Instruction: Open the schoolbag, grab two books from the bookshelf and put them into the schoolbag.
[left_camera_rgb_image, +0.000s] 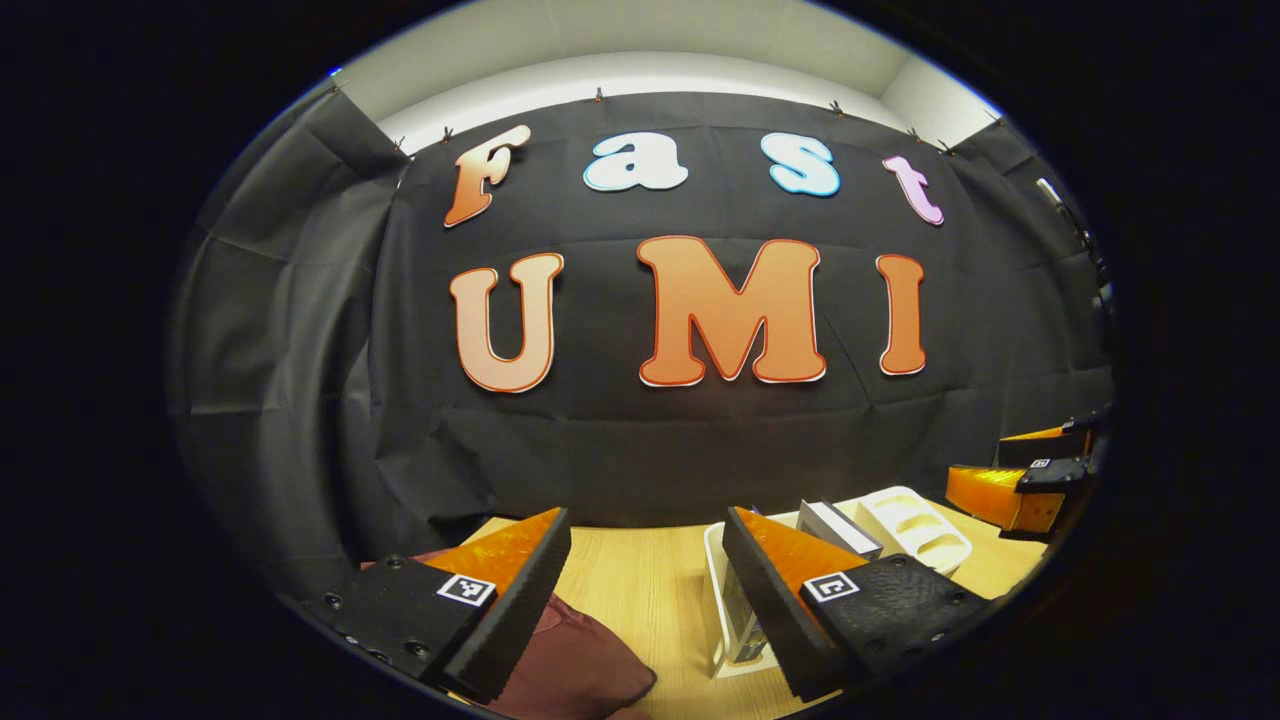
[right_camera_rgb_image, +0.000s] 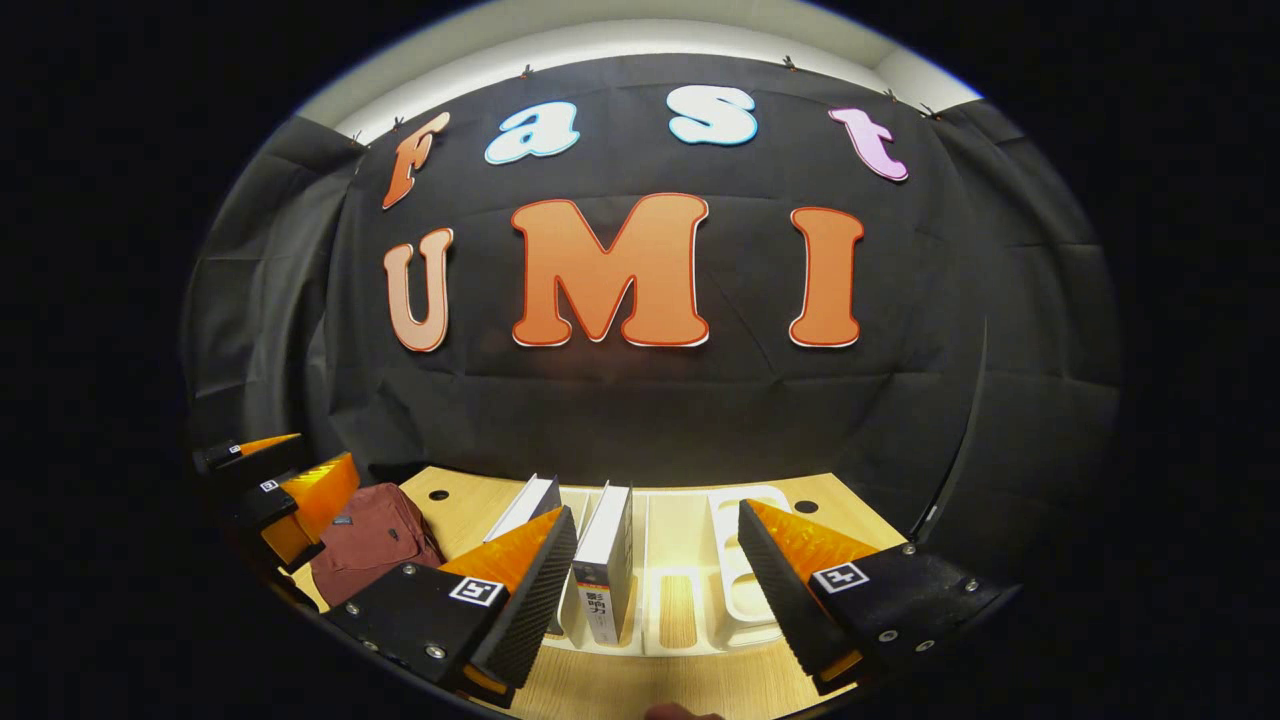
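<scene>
My left hand-held gripper hovers above the pale wooden surface with its fingers wide apart and nothing between them. Just under its left finger lies the dark maroon fabric schoolbag, flat on the surface at the near edge. Beyond its right finger stands the white plastic bookshelf, a low rack with upright dividers, and a white-covered book leans in one of its slots. Farther right, near the edge of the left gripper view, my right hand-held gripper hangs above the surface.

In the right gripper view, my right hand-held gripper is also spread open, empty, and points straight at the bookshelf. Two white books stand in the rack's left slots: one upright book just beside my left finger, and a second book tilted behind that finger, partly hidden by it. The right-hand slots lie between my fingers and my right finger. To the left, the schoolbag rests on the surface, well apart from the bookshelf; I cannot tell whether it is zipped. My left hand-held gripper hangs just beside the schoolbag's far-left side.
</scene>
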